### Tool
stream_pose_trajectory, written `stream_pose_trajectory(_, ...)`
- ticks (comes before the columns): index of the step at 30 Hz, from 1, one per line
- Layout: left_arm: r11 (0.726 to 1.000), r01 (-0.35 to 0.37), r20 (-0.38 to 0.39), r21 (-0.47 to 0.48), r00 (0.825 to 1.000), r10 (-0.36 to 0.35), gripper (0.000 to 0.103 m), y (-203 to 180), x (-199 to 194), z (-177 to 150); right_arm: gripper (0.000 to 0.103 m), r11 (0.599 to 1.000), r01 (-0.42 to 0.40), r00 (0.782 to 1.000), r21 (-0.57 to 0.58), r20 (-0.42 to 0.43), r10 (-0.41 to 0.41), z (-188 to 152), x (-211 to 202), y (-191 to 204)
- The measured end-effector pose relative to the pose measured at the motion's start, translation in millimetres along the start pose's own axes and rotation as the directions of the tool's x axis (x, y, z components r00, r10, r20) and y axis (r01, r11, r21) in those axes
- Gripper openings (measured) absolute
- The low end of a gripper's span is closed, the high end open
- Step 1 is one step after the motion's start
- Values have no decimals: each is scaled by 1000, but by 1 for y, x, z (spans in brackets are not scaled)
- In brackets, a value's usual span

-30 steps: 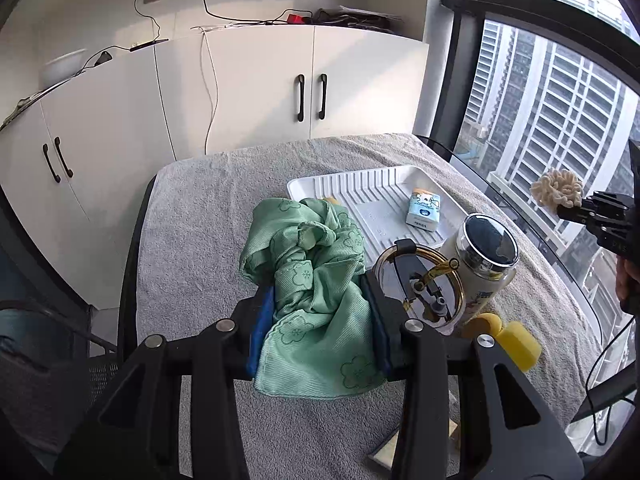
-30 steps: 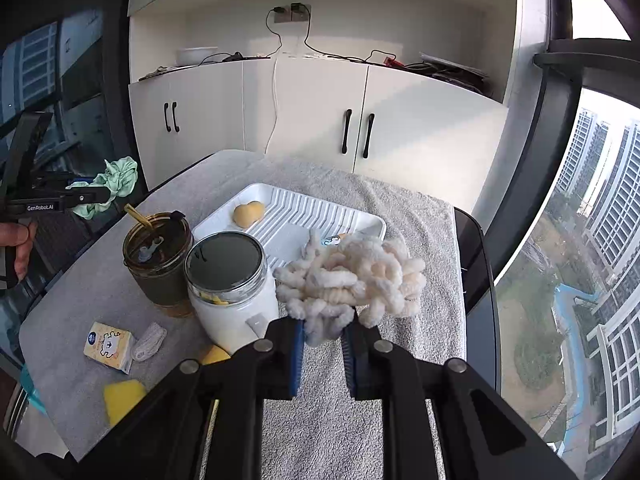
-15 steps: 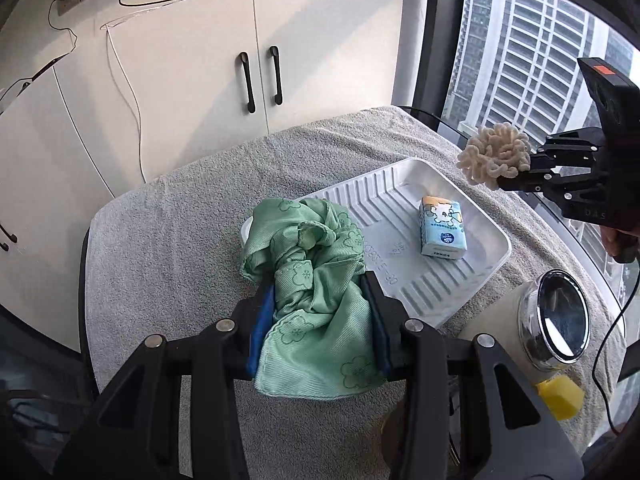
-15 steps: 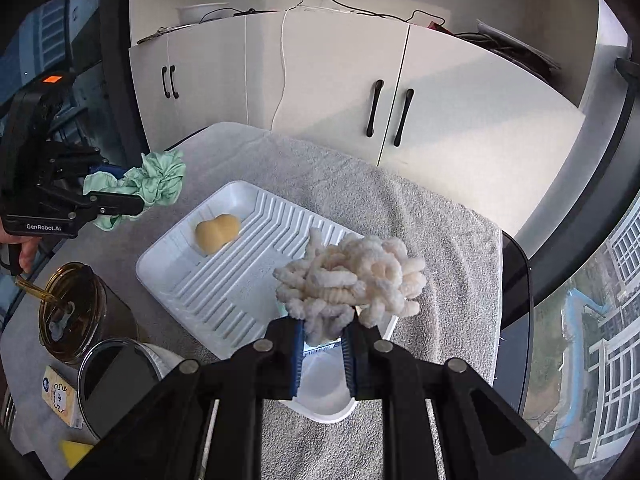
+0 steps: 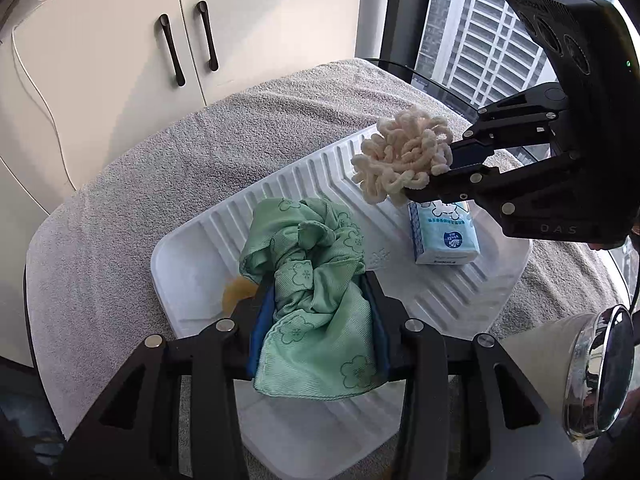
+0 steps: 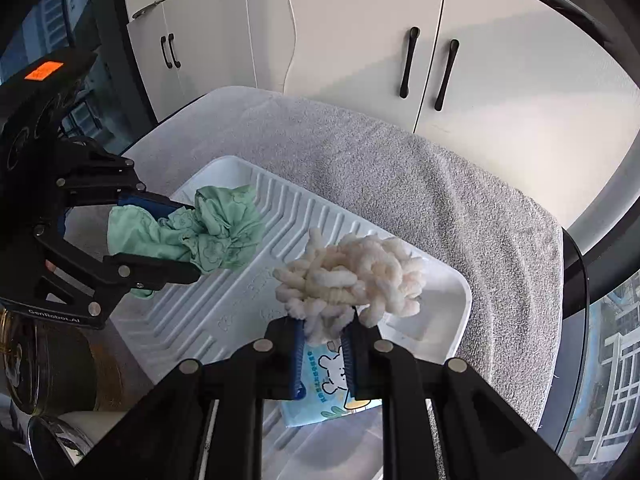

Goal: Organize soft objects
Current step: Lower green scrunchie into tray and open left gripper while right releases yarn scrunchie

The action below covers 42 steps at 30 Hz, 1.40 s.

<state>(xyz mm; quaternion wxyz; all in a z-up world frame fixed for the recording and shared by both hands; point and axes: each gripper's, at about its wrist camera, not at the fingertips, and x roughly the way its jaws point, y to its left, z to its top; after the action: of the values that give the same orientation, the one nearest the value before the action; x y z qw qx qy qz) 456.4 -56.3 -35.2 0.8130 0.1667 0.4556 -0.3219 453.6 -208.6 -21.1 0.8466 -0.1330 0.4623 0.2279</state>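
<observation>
Tray: white ribbed tray (image 5: pixel 452 300) lies on the grey towel (image 5: pixel 132 208) that covers the table; I see both grippers above it.
Left gripper: my left gripper (image 5: pixel 318 320) points steeply down over the near-left part of the tray, its blue-padded jaws pressed on the green cloth (image 5: pixel 316 280) from both sides.
Green cloth: bunched, printed with flower outlines, one end hanging loose below the pads, the crumpled end sticking out past the fingertips — in the right wrist view it (image 6: pixel 216 232) hangs above the tray's ribs, and I cannot tell whether it touches them.
Right gripper: my right gripper (image 6: pixel 324 336) has its jaws drawn tight on the base of the cream chenille scrunchie (image 6: pixel 352 280).
Scrunchie: a fluffy cluster of cream loops, held clear of the tray floor, above the tissue pack (image 5: pixel 444 232).
Tissue pack: light blue with a white cartoon animal, lying flat inside the tray at its right side; in the right wrist view it (image 6: pixel 324 384) shows between and below the fingers.
Yellow item: a small pale yellow thing (image 5: pixel 236 294) sits in the tray just left of the cloth, mostly hidden — I cannot say what it is.
Jar: a white jar with a shiny metal lid (image 5: pixel 596 364) stands off the tray at the right edge of the left wrist view.
Background: white cabinet doors with dark handles (image 5: pixel 188 48) behind the table.
</observation>
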Motion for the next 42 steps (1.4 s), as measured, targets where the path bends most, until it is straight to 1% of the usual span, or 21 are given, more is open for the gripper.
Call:
stream_pose_trajectory(4, 1000, -3, -20, 8, 1000, 3, 39, -1, 12, 1, 18, 1000, -16, 1000, 2, -27, 16, 0, 16, -1)
stream_pose_trajectory(10, 1000, -12, -48, 6, 999, 12, 40, -3, 32, 3, 19, 1000, -8, 999, 9, -53, 9, 0, 31, -3)
stream_pose_trajectory(15, 1000, -14, -43, -17, 999, 13, 46, 3, 34, 6, 23, 1000, 10, 998, 7, -67, -10, 0, 36, -3)
stream_pose_trajectory(17, 999, -4, -40, -34, 999, 3, 48, 6, 34, 6, 24, 1000, 11, 998, 14, -64, -10, 1, 39, -3)
stream_pose_trajectory(19, 999, -12, -40, -32, 999, 11, 54, 7, 35, 6, 25, 1000, 12, 998, 19, -60, -11, 1, 40, -4)
stream_pose_trajectory(20, 999, -15, -36, -31, 999, 14, 59, 6, 35, 6, 28, 1000, 12, 998, 21, -58, -11, 1, 40, -4)
stream_pose_trajectory(21, 999, -16, -31, -35, 999, 15, 65, 6, 34, 6, 34, 1000, 14, 998, 24, -58, -13, 1, 40, -4)
stream_pose_trajectory(22, 999, -18, -27, -40, 999, 17, 68, 7, 34, 6, 36, 1000, 16, 998, 25, -58, -14, 1, 40, -4)
stream_pose_trajectory(24, 999, -19, -19, -46, 1000, 18, 83, 8, 34, 8, 45, 999, 23, 998, 23, -58, -21, -1, 40, -3)
stream_pose_trajectory(25, 999, -24, -17, -47, 1000, 23, 87, 9, 34, 7, 46, 999, 26, 998, 23, -56, -25, -1, 39, -3)
stream_pose_trajectory(27, 998, -30, -12, -50, 1000, 29, 97, 11, 35, 7, 53, 999, 32, 998, 24, -48, -30, -1, 36, -2)
stream_pose_trajectory(30, 997, -40, -8, -61, 999, 40, 99, 15, 34, 6, 57, 999, 35, 999, 27, -35, -34, -2, 30, -2)
stream_pose_trajectory(36, 995, -41, 23, -88, 999, 43, 99, 19, 18, 2, 59, 998, 39, 999, 44, -11, -39, -6, 14, -4)
stream_pose_trajectory(42, 993, -61, 57, -101, 996, 67, 99, 23, -6, 0, 61, 996, 46, 999, 79, 16, -47, -15, -4, -8)
